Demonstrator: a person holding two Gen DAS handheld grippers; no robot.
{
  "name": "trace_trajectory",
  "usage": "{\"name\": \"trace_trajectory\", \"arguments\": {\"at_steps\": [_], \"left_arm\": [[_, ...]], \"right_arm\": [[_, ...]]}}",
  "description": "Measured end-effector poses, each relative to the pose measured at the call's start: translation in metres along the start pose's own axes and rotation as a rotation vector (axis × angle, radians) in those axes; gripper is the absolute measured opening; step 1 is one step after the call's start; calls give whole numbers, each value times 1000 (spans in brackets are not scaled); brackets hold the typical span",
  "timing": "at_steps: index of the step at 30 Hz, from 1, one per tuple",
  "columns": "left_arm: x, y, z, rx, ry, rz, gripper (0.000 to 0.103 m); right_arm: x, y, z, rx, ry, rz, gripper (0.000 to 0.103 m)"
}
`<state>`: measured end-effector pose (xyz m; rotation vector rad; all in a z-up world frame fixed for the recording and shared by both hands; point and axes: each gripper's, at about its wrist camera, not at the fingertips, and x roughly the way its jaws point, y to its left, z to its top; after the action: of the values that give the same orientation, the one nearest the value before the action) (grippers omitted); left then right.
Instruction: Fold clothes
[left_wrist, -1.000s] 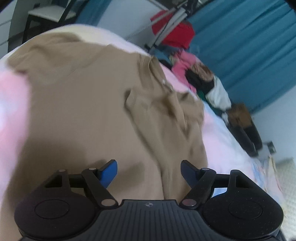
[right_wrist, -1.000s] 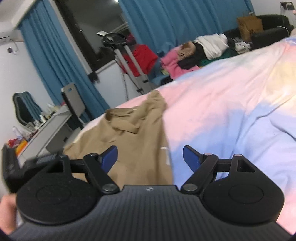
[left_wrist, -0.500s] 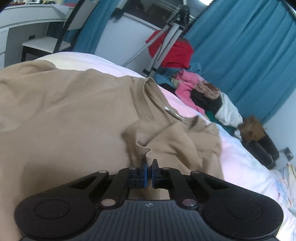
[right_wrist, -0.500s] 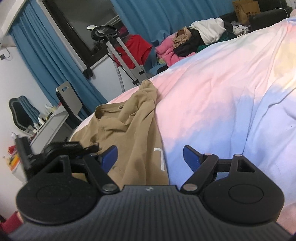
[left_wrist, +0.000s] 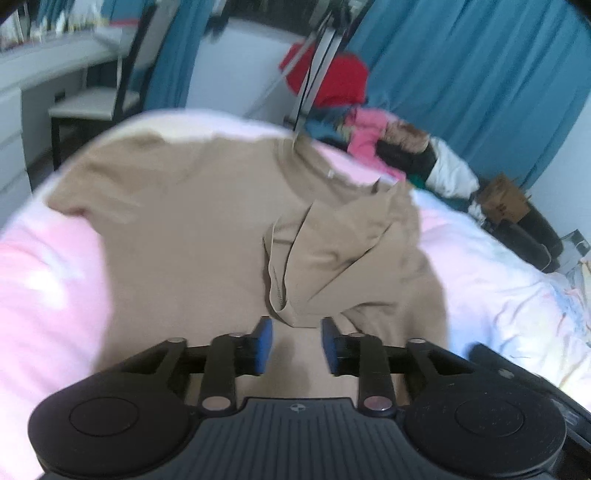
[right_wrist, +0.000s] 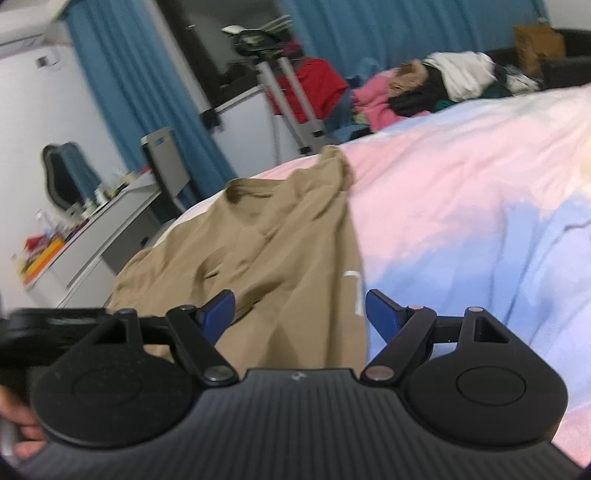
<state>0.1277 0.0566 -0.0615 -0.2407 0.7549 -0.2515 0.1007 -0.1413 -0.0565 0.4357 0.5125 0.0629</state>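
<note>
- The left gripper (left_wrist: 296, 341) hangs over a tan T-shirt (left_wrist: 192, 236), its blue-padded jaws partly apart after having just been opening; nothing sits between them, and a folded-over sleeve (left_wrist: 325, 258) lies just beyond the tips.
- The right gripper (right_wrist: 300, 312) points along the shirt's right edge (right_wrist: 295, 240), jaws spread wide and empty, with the cloth below and between them but not pinched.
- At the left edge of the right wrist view, the person's hand (right_wrist: 14, 417) shows beside the other gripper's dark body.
- The T-shirt lies spread on a bed (right_wrist: 461, 206) covered in a pink, blue and white sheet, its collar (left_wrist: 295, 162) towards the far edge of the mattress.
- Beyond the bed, a heap of clothes (right_wrist: 417, 88) in pink, black and white sits near a tripod (right_wrist: 291, 96) draped with something red.
- A chair (left_wrist: 99, 99) and a white cluttered bench (right_wrist: 85, 236) stand at the far left, against blue curtains (left_wrist: 480, 74).
</note>
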Motion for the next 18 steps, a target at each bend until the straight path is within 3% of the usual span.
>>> {"name": "trace_trajectory", "arguments": {"at_steps": [1, 2, 5, 8, 12, 15, 18], "left_arm": [[-14, -3, -5, 19, -25, 11, 56], [-26, -7, -9, 43, -44, 25, 62], [-52, -16, -19, 105, -70, 42, 64], [-63, -11, -21, 112, -86, 21, 80], [-66, -5, -24, 179, -136, 38, 83], [-56, 0, -27, 238, -159, 39, 84], [-43, 14, -29, 228, -140, 30, 84]], "right_arm": [[-2, 3, -1, -18, 0, 12, 80], [-4, 7, -1, -35, 2, 24, 79], [-6, 16, -1, -76, 28, 62, 76], [0, 32, 13, -135, 71, 80, 65], [34, 67, 50, -308, 115, 76, 65], [84, 102, 82, -456, 210, 25, 65], [139, 135, 100, -573, 319, -46, 64]]}}
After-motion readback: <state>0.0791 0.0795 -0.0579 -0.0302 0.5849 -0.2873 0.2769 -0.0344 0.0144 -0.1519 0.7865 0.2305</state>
